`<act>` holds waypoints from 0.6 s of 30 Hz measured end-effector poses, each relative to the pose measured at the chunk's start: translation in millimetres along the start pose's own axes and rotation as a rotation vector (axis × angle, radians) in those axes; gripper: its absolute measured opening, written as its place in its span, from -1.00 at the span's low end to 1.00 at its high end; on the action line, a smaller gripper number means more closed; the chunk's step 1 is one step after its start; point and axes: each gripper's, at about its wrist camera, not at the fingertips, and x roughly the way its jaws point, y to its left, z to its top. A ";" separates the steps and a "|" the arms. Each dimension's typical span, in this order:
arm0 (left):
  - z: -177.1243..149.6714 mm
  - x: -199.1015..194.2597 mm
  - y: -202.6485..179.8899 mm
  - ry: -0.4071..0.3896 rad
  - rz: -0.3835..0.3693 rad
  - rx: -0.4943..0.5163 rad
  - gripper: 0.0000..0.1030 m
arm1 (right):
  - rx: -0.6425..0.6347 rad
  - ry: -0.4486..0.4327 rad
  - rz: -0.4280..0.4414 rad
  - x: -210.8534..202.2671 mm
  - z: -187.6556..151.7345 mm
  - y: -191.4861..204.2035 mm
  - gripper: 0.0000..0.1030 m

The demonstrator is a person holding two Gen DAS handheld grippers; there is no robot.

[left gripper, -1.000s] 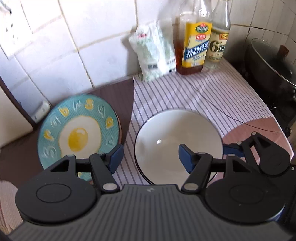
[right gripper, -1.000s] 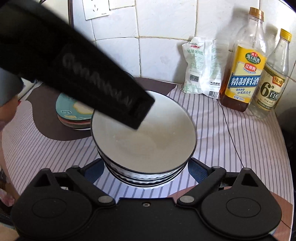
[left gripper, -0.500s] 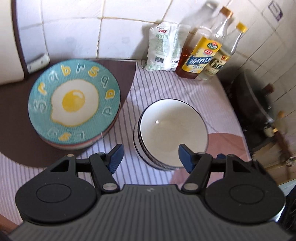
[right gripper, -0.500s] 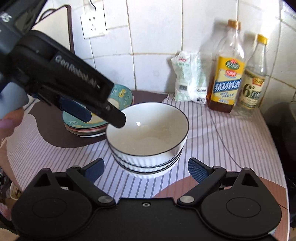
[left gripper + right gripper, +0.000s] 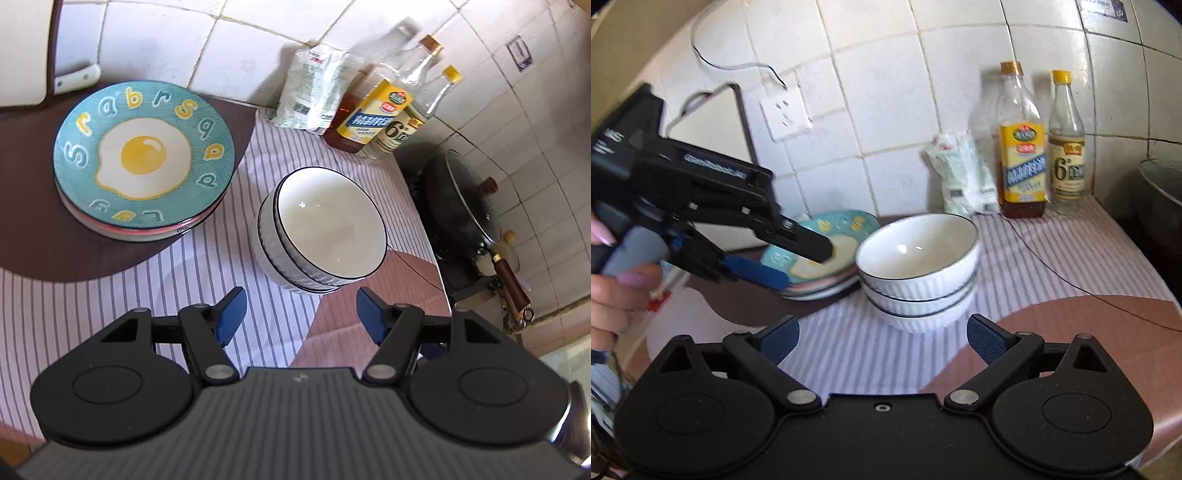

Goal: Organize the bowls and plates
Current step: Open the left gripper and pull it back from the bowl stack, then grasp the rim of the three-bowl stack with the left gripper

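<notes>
A stack of white bowls [image 5: 325,236] [image 5: 918,266] with dark rims stands on the striped cloth. To its left sits a stack of plates [image 5: 144,162] [image 5: 820,258], topped by a teal one with a fried-egg picture. My left gripper [image 5: 297,314] hovers open above the cloth in front of the bowls, nothing between its blue pads. In the right wrist view that left gripper [image 5: 798,262] hangs over the plates, held by a hand [image 5: 617,295]. My right gripper [image 5: 882,338] stands open and empty, short of the bowl stack.
Against the tiled wall stand a white packet [image 5: 314,92] [image 5: 964,173] and two bottles [image 5: 373,110] [image 5: 1023,147]. A black wok with a lid [image 5: 458,199] sits on the stove to the right. A thin cable [image 5: 1071,284] runs across the cloth. A wall socket [image 5: 785,114] is upper left.
Both grippers have drawn back from the bowl stack, which now looks smaller and farther. The left gripper has rolled and shifted toward the plates. Both stay open and empty.
</notes>
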 end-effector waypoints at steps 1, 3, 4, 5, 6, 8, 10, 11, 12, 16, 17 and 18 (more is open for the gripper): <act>-1.2 1.2 1.7 -0.005 -0.011 0.010 0.26 | -0.011 0.004 -0.016 2.3 -0.5 2.1 0.93; -3.0 3.5 6.5 -0.022 -0.037 0.027 0.26 | -0.026 0.009 -0.039 10.2 -1.7 3.0 0.93; -3.9 4.5 8.5 -0.035 -0.048 0.041 0.26 | -0.027 0.018 -0.050 15.7 -2.6 1.9 0.93; -5.2 5.3 10.2 -0.047 -0.056 0.054 0.26 | -0.029 0.030 -0.063 23.4 -3.5 -0.1 0.93; -6.2 6.3 12.2 -0.060 -0.067 0.068 0.26 | -0.034 0.036 -0.080 29.2 -5.7 -1.3 0.93; -7.7 8.8 17.2 -0.079 -0.103 0.076 0.26 | -0.055 0.038 -0.129 43.2 -11.4 -3.9 0.93; -8.1 12.9 24.9 -0.080 -0.144 0.059 0.26 | -0.075 0.046 -0.168 55.5 -17.7 -4.9 0.93; -8.1 15.1 27.9 -0.083 -0.156 0.053 0.26 | -0.078 0.047 -0.170 61.1 -20.0 -6.5 0.93; -7.7 18.1 30.8 -0.087 -0.161 0.046 0.26 | -0.077 0.047 -0.167 67.1 -22.1 -8.5 0.93; -1.3 31.7 37.8 -0.087 -0.165 0.023 0.27 | -0.074 0.064 -0.162 87.5 -24.9 -15.6 0.93; 1.6 35.8 39.0 -0.086 -0.163 0.014 0.29 | -0.066 0.063 -0.162 91.8 -24.6 -17.3 0.93; 4.5 40.0 40.3 -0.083 -0.158 0.007 0.30 | -0.056 0.066 -0.159 95.8 -23.9 -18.9 0.93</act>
